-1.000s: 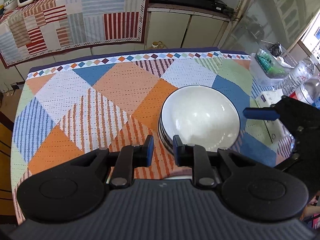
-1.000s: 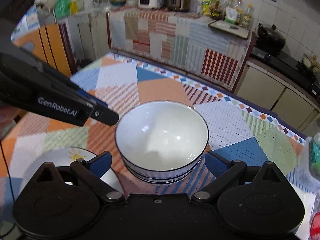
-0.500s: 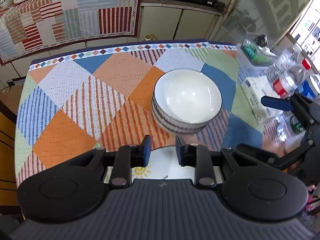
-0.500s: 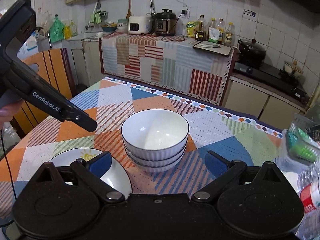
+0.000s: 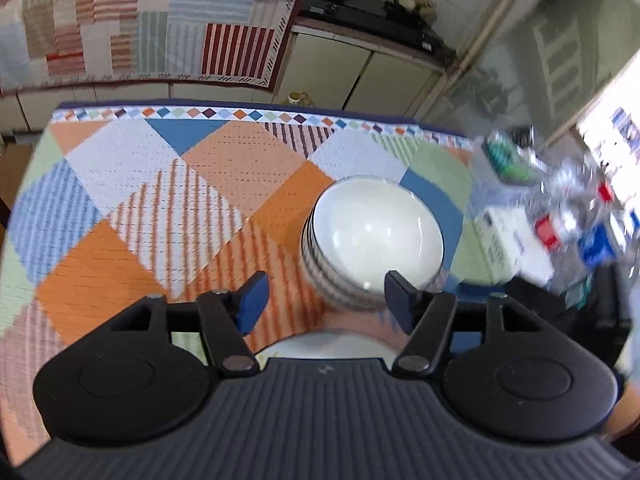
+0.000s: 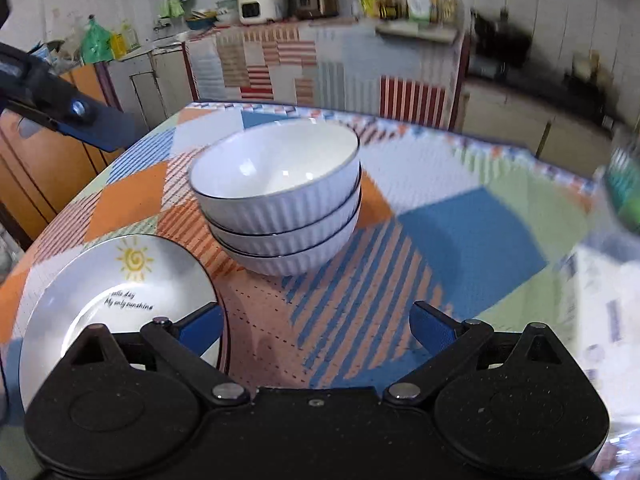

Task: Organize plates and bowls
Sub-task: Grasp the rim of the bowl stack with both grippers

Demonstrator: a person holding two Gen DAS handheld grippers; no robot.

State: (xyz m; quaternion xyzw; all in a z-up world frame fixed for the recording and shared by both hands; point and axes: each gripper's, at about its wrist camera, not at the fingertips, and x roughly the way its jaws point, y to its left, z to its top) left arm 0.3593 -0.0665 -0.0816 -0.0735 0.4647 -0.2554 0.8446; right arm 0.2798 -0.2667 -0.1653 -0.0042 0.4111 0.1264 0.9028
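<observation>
Where ribbed bowls [image 6: 280, 208] nest, glossy plate [image 6: 116, 292] adjoins

Three stacked white ribbed bowls [image 6: 280, 196], sun-printed plate [image 6: 116, 292] just beside

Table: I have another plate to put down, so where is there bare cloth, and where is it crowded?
Free: the wide stretch of table from the bowl stack to the far and left edges. Also the strip right of the stack. Crowded: the bottles and boxes at the right edge, and the plate at the near corner.
</observation>
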